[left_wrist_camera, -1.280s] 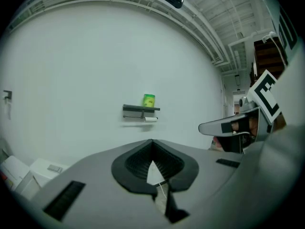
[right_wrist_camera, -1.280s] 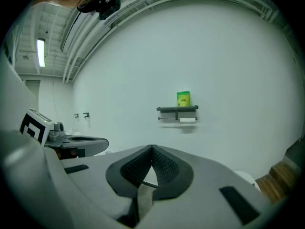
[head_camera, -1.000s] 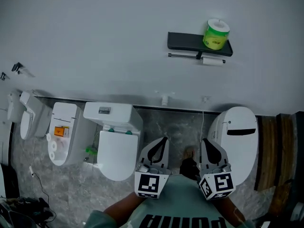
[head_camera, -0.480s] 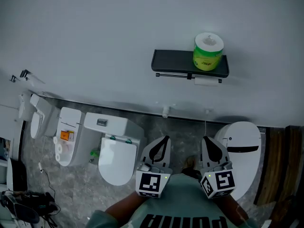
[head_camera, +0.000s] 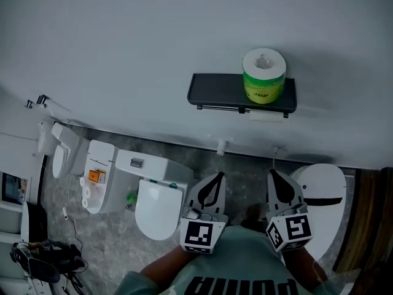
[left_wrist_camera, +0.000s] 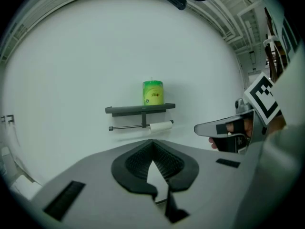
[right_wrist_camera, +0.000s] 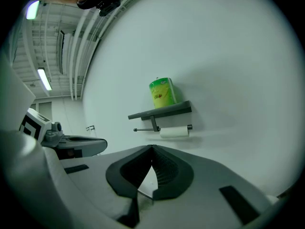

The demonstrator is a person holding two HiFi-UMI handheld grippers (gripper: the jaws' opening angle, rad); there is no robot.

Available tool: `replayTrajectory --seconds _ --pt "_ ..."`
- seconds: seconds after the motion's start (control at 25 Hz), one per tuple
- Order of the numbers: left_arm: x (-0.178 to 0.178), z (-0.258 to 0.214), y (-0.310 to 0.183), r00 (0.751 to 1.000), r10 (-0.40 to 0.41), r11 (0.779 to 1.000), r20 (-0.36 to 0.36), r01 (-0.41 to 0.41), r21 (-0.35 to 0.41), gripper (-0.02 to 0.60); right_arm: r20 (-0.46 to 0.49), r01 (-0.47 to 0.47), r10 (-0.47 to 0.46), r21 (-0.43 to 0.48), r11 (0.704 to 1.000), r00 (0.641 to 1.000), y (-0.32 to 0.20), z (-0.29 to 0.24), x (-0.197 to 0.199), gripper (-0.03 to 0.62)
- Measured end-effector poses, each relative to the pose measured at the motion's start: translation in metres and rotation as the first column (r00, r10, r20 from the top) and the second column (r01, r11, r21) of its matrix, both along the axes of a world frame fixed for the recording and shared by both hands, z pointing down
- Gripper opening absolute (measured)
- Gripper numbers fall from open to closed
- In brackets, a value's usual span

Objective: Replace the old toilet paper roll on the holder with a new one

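Note:
A dark wall shelf [head_camera: 221, 92] carries a new toilet roll [head_camera: 264, 75] in green wrapping, standing upright. Under the shelf runs a thin bar with the old, nearly spent white roll [head_camera: 266, 117] at its right end. My left gripper [head_camera: 215, 177] and right gripper [head_camera: 274, 174] are held side by side close to my body, well short of the wall, both shut and empty. In the left gripper view the left gripper [left_wrist_camera: 152, 142] points at the shelf [left_wrist_camera: 140, 109] and old roll [left_wrist_camera: 160, 126]. Ahead of the right gripper [right_wrist_camera: 152, 148], the green roll [right_wrist_camera: 163, 93] and old roll [right_wrist_camera: 175, 132] are visible.
A white toilet [head_camera: 157, 206] stands on the floor to my left, with a white unit holding spare rolls [head_camera: 98, 177] and another white fixture [head_camera: 61, 155] beyond it. A white bin [head_camera: 324, 203] is at the right, cables [head_camera: 43, 260] at lower left.
Both grippers and my view have moved closer to the wall; the shelf with the rolls now looks larger and sits lower in the head view. The jaws stayed shut.

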State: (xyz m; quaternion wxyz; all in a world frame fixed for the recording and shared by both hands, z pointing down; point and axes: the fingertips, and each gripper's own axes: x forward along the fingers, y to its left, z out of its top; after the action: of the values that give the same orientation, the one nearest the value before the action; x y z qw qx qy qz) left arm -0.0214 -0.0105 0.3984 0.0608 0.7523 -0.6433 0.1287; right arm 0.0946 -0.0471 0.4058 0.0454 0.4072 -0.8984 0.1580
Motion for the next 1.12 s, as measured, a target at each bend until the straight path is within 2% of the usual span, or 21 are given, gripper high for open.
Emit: replayTrajectory --seconds 0.16,0.36,0.6,0.8,0.96,1.12 --pt "-0.007 0.002 -0.018 1.000 -0.002 1.000 -0.013 0.002 0.016 0.003 -0.006 -0.002 0.002 -0.022 1.000 1.000 -0.014 0.008 -0.006 0.000" --pt "-0.010 0.006 -0.045 0.997 0.066 0.998 -0.028 -0.066 0.003 0.003 -0.003 -0.037 0.036 -0.057 0.998 0.999 -0.034 0.009 -0.012 0.002" --pt "-0.019 0.002 -0.081 0.987 0.159 0.987 -0.033 -0.159 0.013 0.003 0.128 -0.075 0.095 -0.151 0.986 0.987 -0.062 0.009 -0.028 0.002" --pt "-0.026 0.006 -0.100 0.975 0.219 0.976 -0.030 -0.219 -0.007 0.003 0.231 -0.060 0.121 -0.255 0.965 0.965 -0.078 0.021 -0.042 0.076" --pt "-0.032 0.011 -0.112 0.970 0.243 0.970 -0.022 -0.243 -0.014 0.003 0.340 -0.041 0.156 -0.321 0.946 0.928 -0.091 0.026 -0.049 0.151" --pt "-0.035 0.016 -0.120 0.965 0.262 0.965 -0.012 -0.262 -0.022 0.003 0.483 -0.009 0.224 -0.408 0.913 0.847 -0.105 0.031 -0.049 0.211"
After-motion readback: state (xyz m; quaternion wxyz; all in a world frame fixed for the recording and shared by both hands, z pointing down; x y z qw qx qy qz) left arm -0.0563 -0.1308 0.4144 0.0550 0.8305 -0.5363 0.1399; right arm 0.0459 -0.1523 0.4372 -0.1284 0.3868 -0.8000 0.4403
